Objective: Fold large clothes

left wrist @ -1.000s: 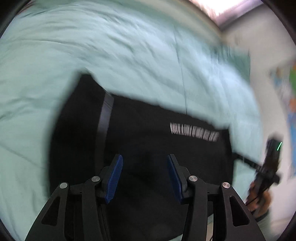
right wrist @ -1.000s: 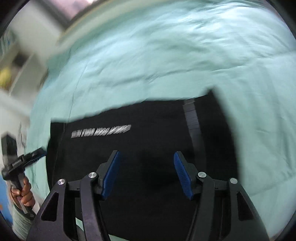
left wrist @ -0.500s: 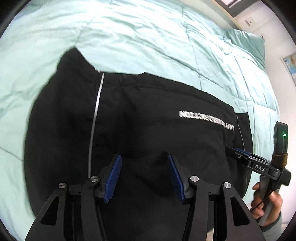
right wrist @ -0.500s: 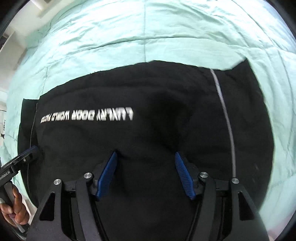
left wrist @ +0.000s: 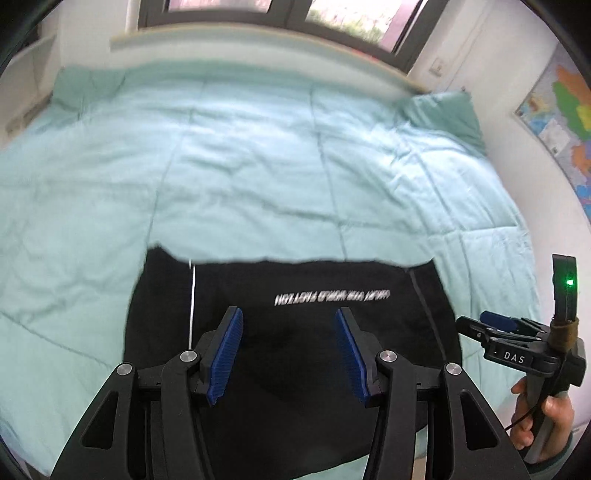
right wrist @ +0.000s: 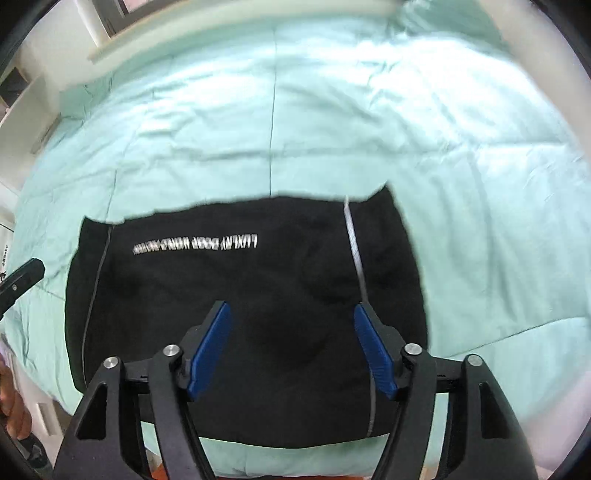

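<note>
We see a black garment point(left wrist: 295, 332) lying flat on the near part of a bed covered with a mint-green quilt point(left wrist: 258, 166). The cloth looks soft and matte, folded into a broad, roughly rectangular block with a slightly wavy far edge and a small peak at one far corner. A line of white block lettering point(right wrist: 195, 243) runs across it, too smeared to read, and a thin pale stripe point(right wrist: 356, 258) runs from far to near along one side. The quilt is stitched into large square panels and shows shallow wrinkles.

Our left gripper point(left wrist: 288, 354) hovers over the near half of the garment, its ribbed blue pads point(left wrist: 227, 354) spread wide and holding nothing. Our right gripper point(right wrist: 291, 350) likewise hangs released above the cloth, its blue pads point(right wrist: 375, 354) well apart. In the left wrist view the right gripper appears at the right, just off the garment's edge, with a green light point(left wrist: 570, 282) on its handle.

A green pillow point(left wrist: 447, 114) lies at the far right of the bed, a window point(left wrist: 295, 11) stands beyond it, and a coloured map point(left wrist: 561, 110) hangs on the right wall.
</note>
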{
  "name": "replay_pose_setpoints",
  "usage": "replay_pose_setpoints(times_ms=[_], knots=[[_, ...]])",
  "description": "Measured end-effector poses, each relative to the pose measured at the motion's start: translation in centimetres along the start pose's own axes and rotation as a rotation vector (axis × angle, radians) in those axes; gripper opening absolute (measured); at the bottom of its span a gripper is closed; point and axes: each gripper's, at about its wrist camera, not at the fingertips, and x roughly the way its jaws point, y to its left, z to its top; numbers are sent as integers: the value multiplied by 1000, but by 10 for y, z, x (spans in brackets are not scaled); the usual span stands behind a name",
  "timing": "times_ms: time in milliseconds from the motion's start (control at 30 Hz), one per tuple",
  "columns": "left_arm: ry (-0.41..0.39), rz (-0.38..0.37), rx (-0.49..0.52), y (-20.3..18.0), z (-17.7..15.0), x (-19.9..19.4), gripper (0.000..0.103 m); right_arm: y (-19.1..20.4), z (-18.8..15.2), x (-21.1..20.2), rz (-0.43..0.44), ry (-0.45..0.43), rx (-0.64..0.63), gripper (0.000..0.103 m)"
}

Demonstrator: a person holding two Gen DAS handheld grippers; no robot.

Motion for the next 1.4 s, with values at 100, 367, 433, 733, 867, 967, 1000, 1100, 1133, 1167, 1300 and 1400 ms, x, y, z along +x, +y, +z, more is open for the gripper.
replay_pose_setpoints(times_ms=[100,367,433,733,867,967,1000,1100,1133,1167,1300,1400], knots=[[-50,4,41,-25,9,-21,54,3,8,-28,-16,-63,-19,73],[-195,33,111,-68,26,-82,54,32,16,-85,-41,-195,-64,75],[-214,46,126,-76,28,-94,54,35,16,-96,-41,-223,-66,78],[-236,99,121,-90,24,-112,54,41,12,-132,-67,-301,-54,84],[-207,78,87,-89,19,-103,54,43,7,-124,-73,-288,-42,84],[-182,93,97,-91,15,-92,54,45,7,-112,-67,-252,-41,84],[-177,103,101,-92,14,-90,54,45,7,-109,-65,-245,-38,84],[-163,125,108,-91,12,-83,54,46,5,-99,-50,-219,-38,84],[-160,136,107,-91,11,-82,54,47,5,-97,-47,-214,-41,84],[-159,141,108,-91,11,-81,54,49,5,-94,-45,-208,-44,84],[-156,160,119,-92,10,-78,55,51,4,-89,-39,-194,-48,84],[-153,180,130,-93,10,-75,55,50,4,-84,-41,-181,-48,84]])
